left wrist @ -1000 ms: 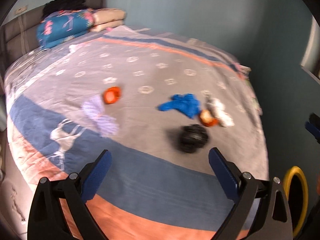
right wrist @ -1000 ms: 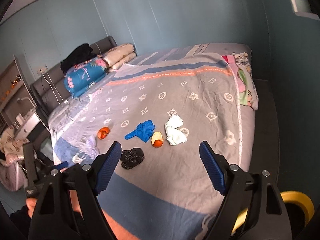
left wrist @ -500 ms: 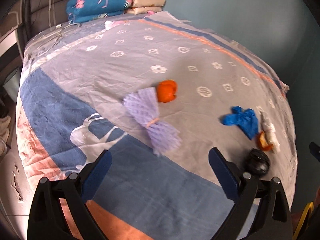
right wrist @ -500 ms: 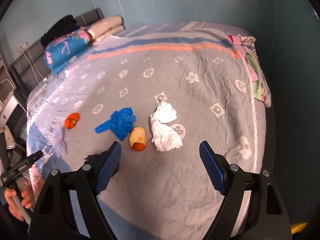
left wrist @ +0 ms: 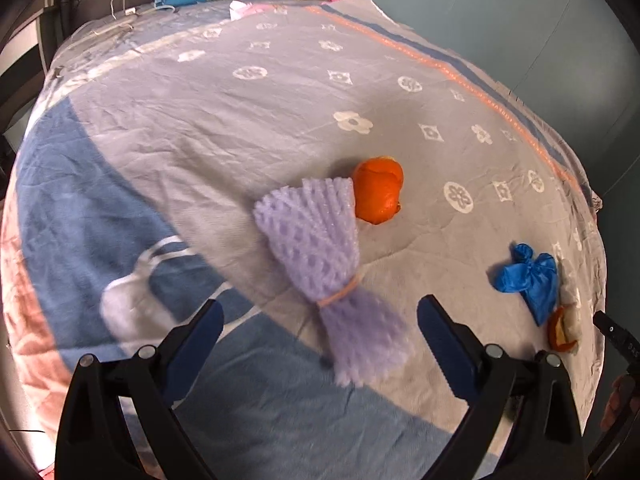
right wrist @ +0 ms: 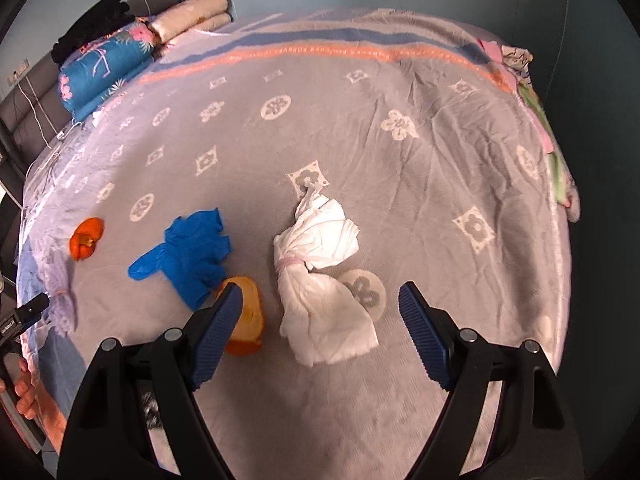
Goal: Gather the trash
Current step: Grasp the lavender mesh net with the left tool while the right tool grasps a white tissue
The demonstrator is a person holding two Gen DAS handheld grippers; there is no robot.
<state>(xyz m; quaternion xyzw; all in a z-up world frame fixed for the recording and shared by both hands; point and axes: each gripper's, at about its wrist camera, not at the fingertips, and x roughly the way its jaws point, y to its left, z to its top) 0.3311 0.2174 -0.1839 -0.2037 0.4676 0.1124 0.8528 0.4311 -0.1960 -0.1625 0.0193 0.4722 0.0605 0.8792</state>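
I'm holding both tongs spread: left tongs framing the purple foam net, right tongs framing the white tissue bundle on the bed.

Right gripper jaws wide apart over white tied tissue bundle — nothing gripped

Black hand-held gripper frame, ribbed blue finger pads, silver screws.

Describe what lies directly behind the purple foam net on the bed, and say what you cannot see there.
Behind the purple foam net sits an orange peel on the blanket, beside the net's far fanned end. The net's edge covers the peel's near-left side, so whether they touch cannot be told.
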